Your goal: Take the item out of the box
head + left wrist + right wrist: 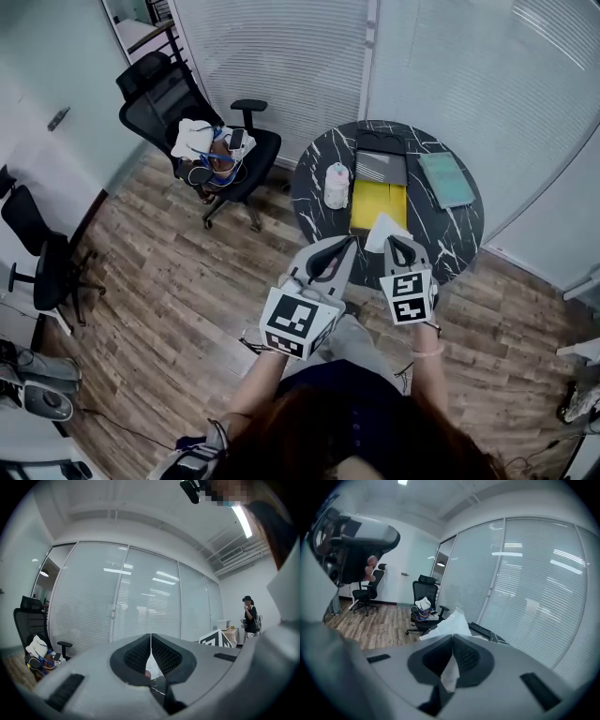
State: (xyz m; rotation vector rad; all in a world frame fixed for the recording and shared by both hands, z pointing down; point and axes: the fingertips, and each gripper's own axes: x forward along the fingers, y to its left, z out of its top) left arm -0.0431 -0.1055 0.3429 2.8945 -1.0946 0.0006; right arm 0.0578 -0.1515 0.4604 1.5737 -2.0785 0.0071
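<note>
While the right gripper [399,243] is clamped on a white sheet [382,228] — probably light, floppy, best pinched at its edge — the left gripper [348,243] sits closed.

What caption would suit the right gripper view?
The right gripper, jaws shut on a white sheet, with an office chair behind.
</note>
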